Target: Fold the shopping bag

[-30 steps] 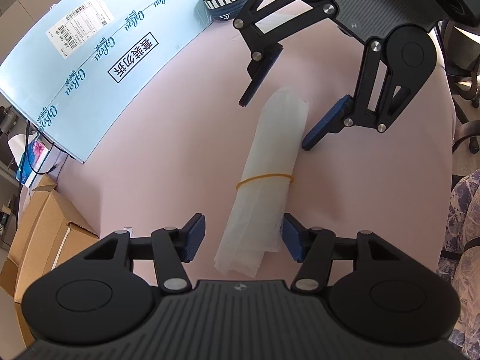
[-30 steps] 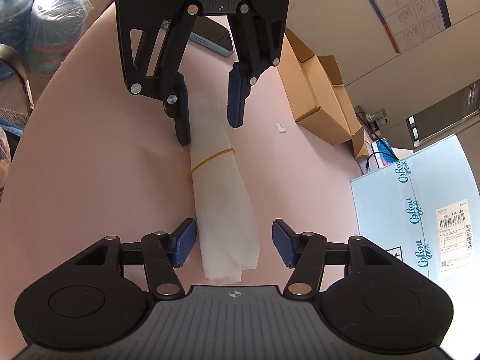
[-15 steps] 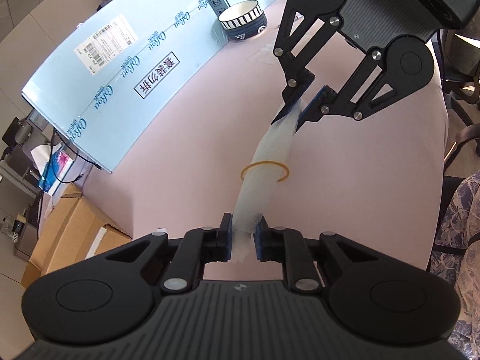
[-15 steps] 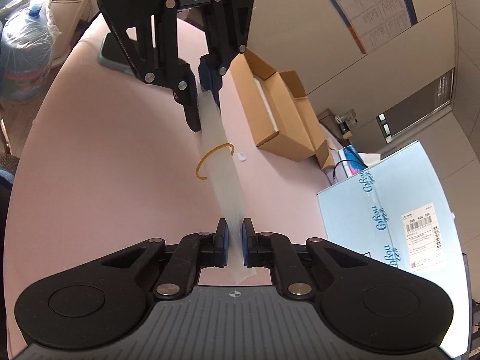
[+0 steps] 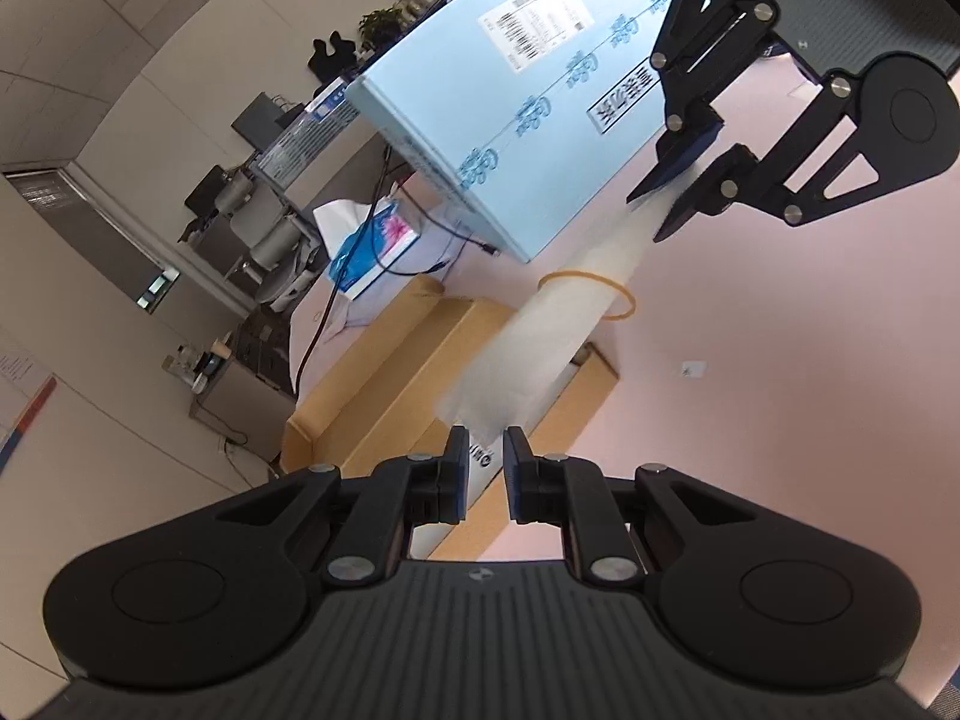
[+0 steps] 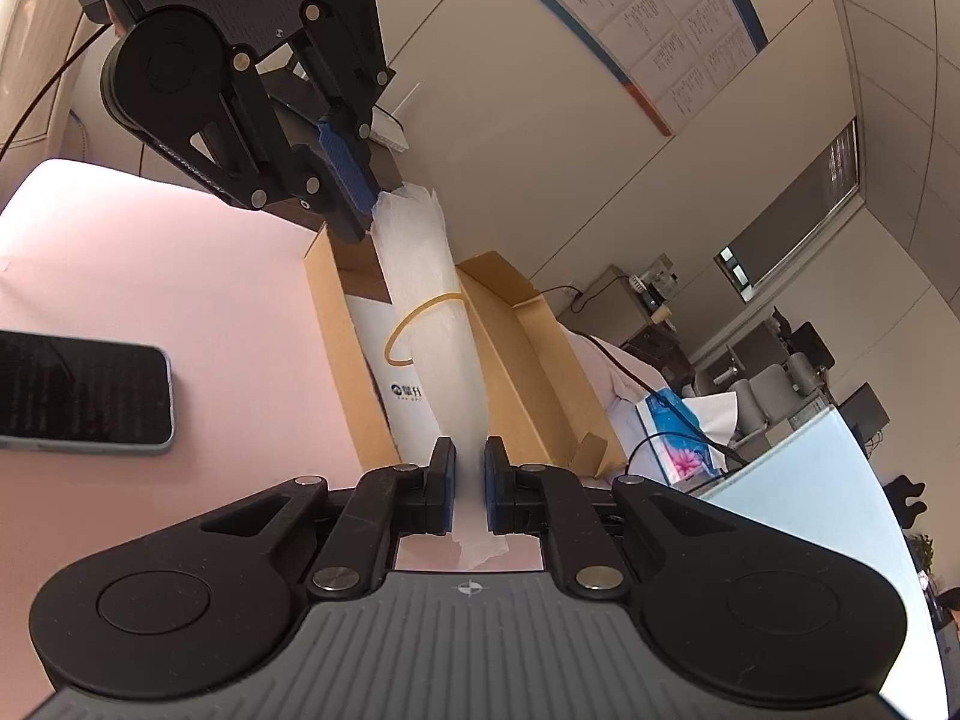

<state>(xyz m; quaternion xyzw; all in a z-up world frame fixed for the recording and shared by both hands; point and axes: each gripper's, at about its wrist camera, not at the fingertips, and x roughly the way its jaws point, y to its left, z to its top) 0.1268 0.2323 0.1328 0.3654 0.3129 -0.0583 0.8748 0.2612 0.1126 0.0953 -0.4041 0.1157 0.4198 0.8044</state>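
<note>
The shopping bag [image 6: 441,324] is a long, translucent white roll, and I have it up in the air, stretched between my two grippers above the edge of the pink table [image 6: 150,276]. A yellow rubber band [image 6: 420,324] hangs loose around the middle of the roll, wider than the bag itself. My right gripper [image 6: 469,489] is clamped on the near end in its own view, blue pads pressed against the plastic with a short tail of bag poking out behind them. At the far end of that view my left gripper [image 6: 363,204] pinches the other tip, the crumpled plastic bunching out beside its blue pad. In the left wrist view the left gripper [image 5: 483,471] has its pads drawn close on the blurred end of the roll, and the right gripper [image 5: 675,207] bites the far end. Beneath the bag, past the table edge, sits an open cardboard box [image 6: 528,354] with a white printed sheet inside. A dark phone [image 6: 81,393] lies flat on the table to the left in the right wrist view. A large pale blue carton [image 5: 528,114] with a barcode label stands on the table behind the right gripper.
</note>
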